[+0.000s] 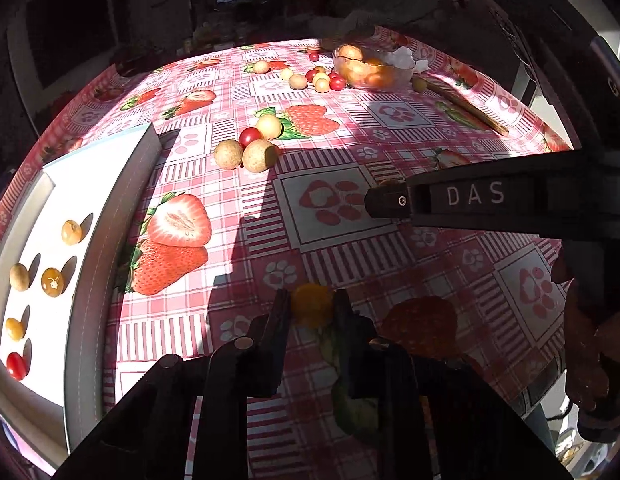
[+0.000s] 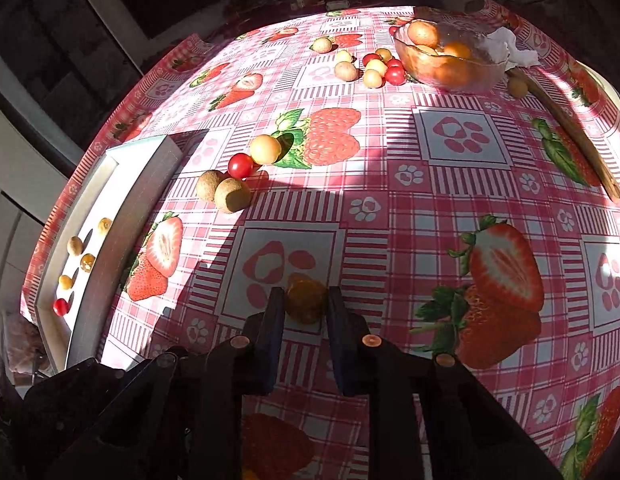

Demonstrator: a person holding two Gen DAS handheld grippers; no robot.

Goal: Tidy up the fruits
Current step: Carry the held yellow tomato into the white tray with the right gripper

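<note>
My left gripper is clamped on a small yellow-orange fruit, pinched between both fingers just above the strawberry-print tablecloth. My right gripper grips a second orange fruit the same way, its fingers closed against both sides. In the left wrist view the right gripper's body reaches in from 3 o'clock, with "DAS" lettered on it.

The white tray lies at 9 o'clock in the left view. On its floor sit 5 fruits: a yellow one farthest from me, a tan one beside an amber one, another yellow one, and a red cherry tomato nearest me.

Toward 11 o'clock, past the tray's far corner, 4 fruits cluster together: 2 tan balls touching, a red tomato and a pale yellow fruit behind them.

At 12 o'clock, near the table's far edge, a glass bowl holds several orange and tan fruits, with crumpled white paper at its right rim. A loose group of red tomatoes and yellow fruits lies just left of the bowl. A wooden stick runs diagonally at 1 o'clock, with 1 yellow fruit beside its far end.
</note>
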